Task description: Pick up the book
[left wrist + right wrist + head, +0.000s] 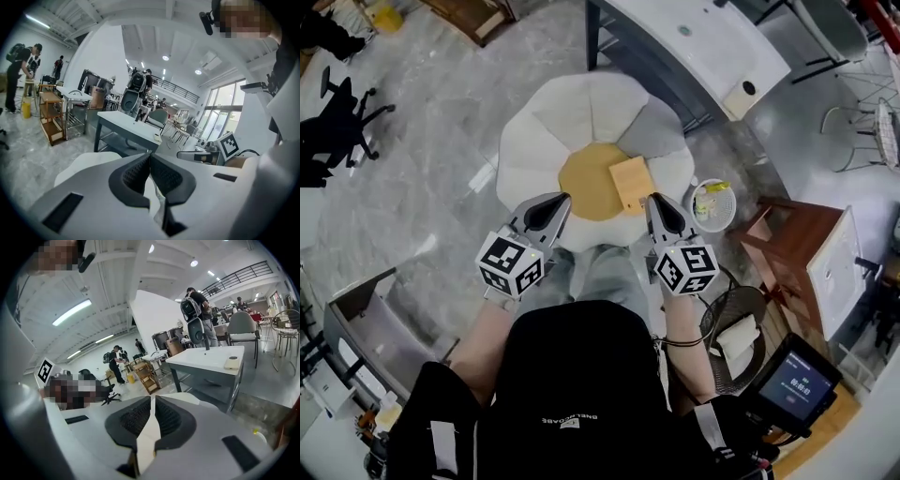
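Observation:
A thin tan book (pixel 630 183) lies flat on the yellow centre of a white, flower-shaped cushion seat (pixel 553 122), toward its right side. My left gripper (pixel 562 200) hovers at the seat's near edge, left of the book, with its jaws shut and nothing between them (pixel 150 155). My right gripper (pixel 653 199) hangs just past the book's near right corner, apart from it, and is also shut and empty (pixel 153 399). Neither gripper view shows the book; both look over the white seat (pixel 84 165) into the room.
A white desk (pixel 703 47) stands behind the seat. To its right are a small white bin (pixel 712 204), a brown wooden table (pixel 792 248) and a wire basket (pixel 736 328). A black office chair (pixel 337 122) is at far left. People stand in the distance (pixel 115 363).

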